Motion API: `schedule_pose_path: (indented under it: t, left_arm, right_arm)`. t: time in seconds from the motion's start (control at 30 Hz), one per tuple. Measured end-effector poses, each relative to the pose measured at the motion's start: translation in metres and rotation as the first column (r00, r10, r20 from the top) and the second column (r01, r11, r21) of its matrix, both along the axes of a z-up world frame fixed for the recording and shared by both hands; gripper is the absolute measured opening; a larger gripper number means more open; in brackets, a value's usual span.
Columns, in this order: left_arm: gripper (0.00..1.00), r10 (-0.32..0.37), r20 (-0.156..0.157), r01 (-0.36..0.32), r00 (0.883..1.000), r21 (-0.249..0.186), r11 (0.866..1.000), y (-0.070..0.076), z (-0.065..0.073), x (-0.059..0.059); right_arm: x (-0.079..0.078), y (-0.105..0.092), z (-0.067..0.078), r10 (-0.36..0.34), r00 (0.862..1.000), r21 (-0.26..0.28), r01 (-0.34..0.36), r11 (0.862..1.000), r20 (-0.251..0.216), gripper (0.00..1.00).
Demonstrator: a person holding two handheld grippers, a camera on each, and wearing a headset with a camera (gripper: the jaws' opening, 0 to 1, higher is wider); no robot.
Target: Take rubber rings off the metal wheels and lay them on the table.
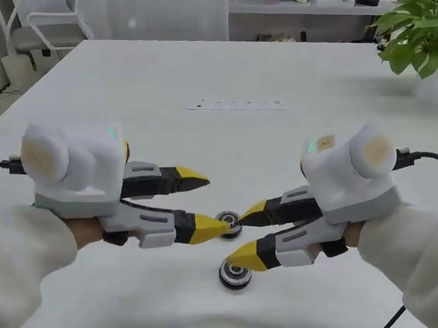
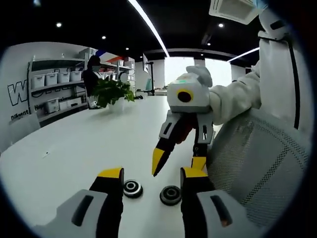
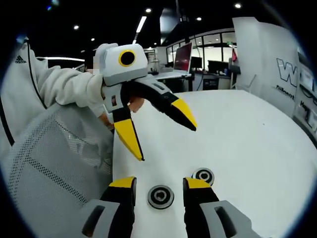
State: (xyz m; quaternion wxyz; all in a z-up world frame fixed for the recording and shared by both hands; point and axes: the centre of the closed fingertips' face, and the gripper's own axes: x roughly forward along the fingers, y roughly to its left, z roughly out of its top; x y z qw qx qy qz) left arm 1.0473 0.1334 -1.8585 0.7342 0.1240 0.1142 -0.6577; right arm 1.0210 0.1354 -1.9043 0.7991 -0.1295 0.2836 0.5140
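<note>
Two small metal wheels with black rubber rings lie flat on the white table (image 1: 288,75). The far wheel (image 1: 228,223) sits between the tips of both grippers; the near wheel (image 1: 235,273) lies just under the right gripper's lower jaw. My left gripper (image 1: 211,203) points right and stands open, with both wheels (image 2: 132,188) (image 2: 170,195) ahead of its jaws (image 2: 153,173). My right gripper (image 1: 239,238) points left, open too. One wheel (image 3: 161,196) lies between its jaws (image 3: 160,183); the other (image 3: 203,175) is just past its right jaw. Neither gripper holds anything.
A white power strip (image 1: 235,104) lies mid-table beyond the grippers. A green plant (image 1: 412,31) stands at the far right corner. A chair (image 1: 41,26) is behind the far left edge. Shelves with bins (image 2: 54,89) line a wall.
</note>
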Motion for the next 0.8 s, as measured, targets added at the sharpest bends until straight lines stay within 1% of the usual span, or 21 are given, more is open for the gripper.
schedule_pose_path:
  t: [0.07, 0.13, 0.17, 0.2, 0.27, 0.3, 0.33, 0.37, 0.4, 0.47, 0.53, 0.63, 0.7, 0.73, 0.8]
  left_arm:
    - [0.41, 0.005, -0.01, -0.005, 1.0, 0.003, 1.0, -0.002, -0.006, -0.001]
    - [0.41, 0.019, 0.002, -0.019, 1.0, 0.014, 1.0, -0.002, -0.014, 0.0]
    - [0.41, 0.008, 0.006, -0.008, 1.0, 0.037, 0.999, -0.001, -0.02, -0.001]
    - [0.41, 0.001, 0.004, -0.001, 1.0, 0.056, 0.998, 0.0, -0.025, -0.003]
    - [0.39, 0.006, -0.012, -0.005, 1.0, 0.058, 0.998, 0.0, -0.029, -0.003]
    - [0.39, 0.009, -0.017, -0.008, 1.0, 0.051, 0.999, -0.001, -0.029, -0.004]
    - [0.38, 0.009, -0.033, -0.008, 0.999, 0.036, 0.999, -0.004, -0.029, -0.006]
    - [0.37, 0.002, -0.037, -0.001, 0.999, 0.034, 0.999, -0.005, -0.03, -0.008]
    - [0.35, -0.008, -0.037, 0.009, 0.999, 0.038, 0.999, -0.007, -0.031, -0.011]
    - [0.32, -0.024, -0.047, 0.026, 0.999, 0.054, 0.998, -0.009, -0.039, -0.015]
    - [0.31, -0.035, -0.065, 0.04, 0.997, 0.068, 0.997, -0.012, -0.045, -0.02]
    - [0.27, -0.055, -0.066, 0.061, 0.996, 0.078, 0.995, -0.015, -0.05, -0.025]
    - [0.24, -0.049, -0.073, 0.055, 0.996, 0.081, 0.995, -0.017, -0.054, -0.026]
    - [0.23, -0.052, -0.073, 0.059, 0.996, 0.089, 0.994, -0.017, -0.057, -0.027]
    - [0.2, -0.055, -0.063, 0.062, 0.997, 0.11, 0.992, -0.017, -0.062, -0.028]
  right_arm:
    - [-0.001, -0.003, -0.007, 0.001, 1.0, -0.021, -0.001, 1.0, -0.012, 0.34]
    - [-0.002, -0.005, -0.012, 0.0, 1.0, -0.029, -0.001, 1.0, -0.025, 0.32]
    - [-0.003, -0.008, -0.016, 0.0, 0.999, -0.039, -0.001, 0.999, -0.04, 0.32]
    - [-0.003, -0.009, -0.018, -0.005, 0.999, -0.045, 0.003, 0.999, -0.046, 0.32]
    - [-0.005, -0.011, -0.022, -0.005, 0.998, -0.051, 0.002, 0.999, -0.056, 0.32]
    - [-0.006, -0.01, -0.023, -0.003, 0.998, -0.054, 0.0, 0.999, -0.062, 0.31]
    - [-0.009, -0.01, -0.025, 0.003, 0.997, -0.063, -0.007, 0.998, -0.071, 0.31]
    - [-0.01, -0.009, -0.026, 0.009, 0.997, -0.07, -0.014, 0.997, -0.071, 0.3]
    - [-0.012, -0.008, -0.028, 0.018, 0.997, -0.075, -0.024, 0.997, -0.076, 0.3]
    - [-0.014, -0.007, -0.032, 0.027, 0.996, -0.087, -0.035, 0.996, -0.084, 0.3]
    - [-0.016, -0.009, -0.036, 0.033, 0.995, -0.106, -0.042, 0.993, -0.089, 0.3]
    - [-0.017, -0.011, -0.039, 0.029, 0.995, -0.113, -0.04, 0.993, -0.098, 0.3]
    - [-0.016, -0.011, -0.038, 0.022, 0.995, -0.112, -0.033, 0.993, -0.093, 0.3]
    - [-0.015, -0.012, -0.039, 0.02, 0.996, -0.117, -0.03, 0.993, -0.088, 0.3]
    - [-0.015, -0.013, -0.041, 0.017, 0.996, -0.121, -0.028, 0.992, -0.09, 0.3]
